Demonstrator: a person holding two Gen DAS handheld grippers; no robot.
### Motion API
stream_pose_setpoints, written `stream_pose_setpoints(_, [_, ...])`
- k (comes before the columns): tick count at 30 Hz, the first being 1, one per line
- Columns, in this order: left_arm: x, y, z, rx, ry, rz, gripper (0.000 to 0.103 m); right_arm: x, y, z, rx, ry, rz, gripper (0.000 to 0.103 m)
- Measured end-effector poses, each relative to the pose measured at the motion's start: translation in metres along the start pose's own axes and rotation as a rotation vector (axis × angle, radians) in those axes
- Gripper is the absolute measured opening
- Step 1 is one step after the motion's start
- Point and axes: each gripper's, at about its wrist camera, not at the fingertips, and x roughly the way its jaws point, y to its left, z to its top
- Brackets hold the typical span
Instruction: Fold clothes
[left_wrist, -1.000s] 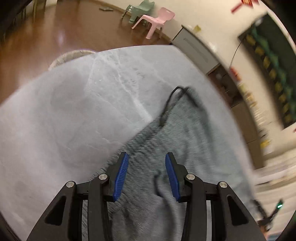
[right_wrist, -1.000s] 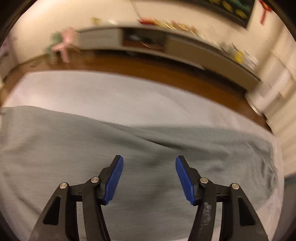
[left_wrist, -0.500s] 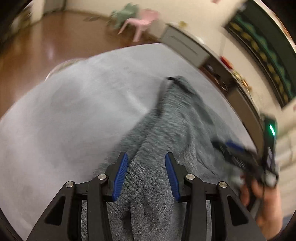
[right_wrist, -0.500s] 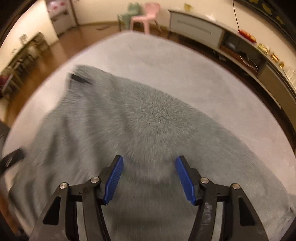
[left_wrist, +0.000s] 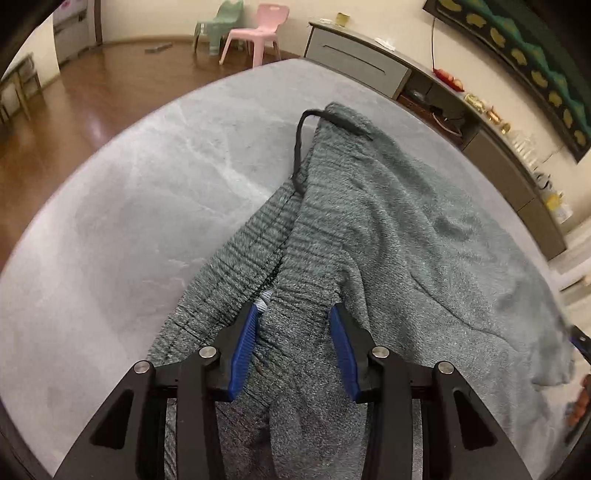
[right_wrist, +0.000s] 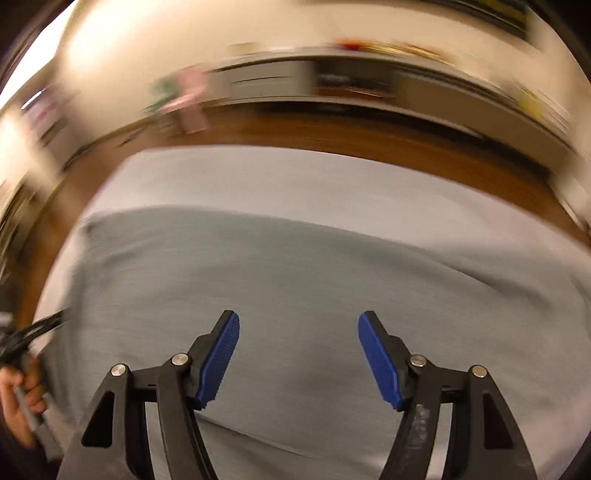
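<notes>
Knitwear — a grey sweater (left_wrist: 388, 229) lies rumpled on the pale grey surface (left_wrist: 147, 206). Left tool (left_wrist: 293, 314) spread apart over its ribbed hem; right tool (right_wrist: 298, 321) likewise released — its view blurred, sweater (right_wrist: 295, 266) below.

The whole right wrist view is motion-blurred. The grey knitted garment (left_wrist: 388, 229) runs past the lower edge, and the left hand-held gripper (left_wrist: 295, 343) hides part of its ribbing.

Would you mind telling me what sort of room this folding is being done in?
Probably a home living room or playroom: small plastic chairs on a wood floor, a long low cabinet along the wall, and grey trousers on a grey table.
</notes>
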Motion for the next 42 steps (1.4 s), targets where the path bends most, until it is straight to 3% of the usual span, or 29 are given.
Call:
stream_pose_setpoints(2, [-0.017, -0.024, 0.002, 0.067, -0.059, 0.004, 0.041, -0.02, -0.078, -0.008, 0.12, -0.028, -0.099, 0.069])
stream_pose_setpoints(4, [-0.022, -0.056, 0.011, 0.142, -0.062, -0.054, 0.043, -0.037, -0.138, -0.01, 0.188, -0.064, -0.174, 0.069])
stream_pose_setpoints(6, [-0.014, -0.09, 0.022, 0.217, -0.04, -0.075, 0.043, -0.045, -0.178, -0.006, 0.219, -0.09, -0.221, 0.069])
stream_pose_setpoints(8, [0.002, -0.11, 0.037, 0.23, -0.023, -0.072, 0.043, -0.043, -0.205, 0.007, 0.231, -0.117, -0.251, 0.069])
stream_pose_setpoints(10, [0.021, -0.125, 0.053, 0.219, -0.004, -0.061, 0.043, -0.031, -0.223, 0.019, 0.222, -0.11, -0.251, 0.069])
stream_pose_setpoints(12, [0.047, -0.129, 0.06, 0.219, 0.025, 0.0, 0.043, -0.017, -0.235, 0.027, 0.207, -0.074, -0.257, 0.069])
stream_pose_setpoints(14, [0.071, -0.12, 0.058, 0.218, 0.064, 0.07, 0.043, 0.009, -0.246, 0.037, 0.189, -0.006, -0.282, 0.068])
stream_pose_setpoints(16, [0.077, -0.106, 0.061, 0.2, 0.036, 0.079, 0.048, 0.03, -0.261, 0.038, 0.199, 0.033, -0.315, 0.066])
stream_pose_setpoints(20, [0.083, -0.082, 0.07, 0.111, 0.014, 0.138, 0.047, 0.037, -0.286, 0.055, 0.259, -0.026, -0.312, 0.07])
stream_pose_setpoints(23, [0.084, -0.083, 0.068, 0.107, 0.017, 0.172, 0.047, 0.033, -0.286, 0.062, 0.249, 0.024, -0.304, 0.07])
stream_pose_setpoints(25, [0.076, -0.087, 0.068, 0.101, 0.026, 0.125, 0.044, 0.005, -0.283, 0.055, 0.251, -0.011, -0.279, 0.07])
stream_pose_setpoints(27, [0.062, -0.088, 0.067, 0.089, 0.023, 0.073, 0.044, -0.044, -0.272, 0.03, 0.242, -0.074, -0.185, 0.07])
stream_pose_setpoints(29, [0.037, -0.084, 0.065, 0.069, 0.0, 0.012, 0.044, -0.088, -0.251, -0.01, 0.18, -0.07, -0.132, 0.07])
stream_pose_setpoints(34, [-0.027, -0.068, 0.031, 0.11, -0.062, -0.065, 0.044, -0.159, -0.201, -0.148, 0.006, 0.01, -0.172, 0.07])
stream_pose_setpoints(37, [-0.049, -0.052, -0.003, 0.187, -0.067, -0.036, 0.044, -0.161, -0.197, -0.208, -0.031, 0.057, -0.222, 0.07])
stream_pose_setpoints(42, [-0.057, -0.025, -0.063, 0.262, 0.005, 0.084, 0.045, -0.143, -0.248, -0.219, 0.181, 0.017, -0.208, 0.072])
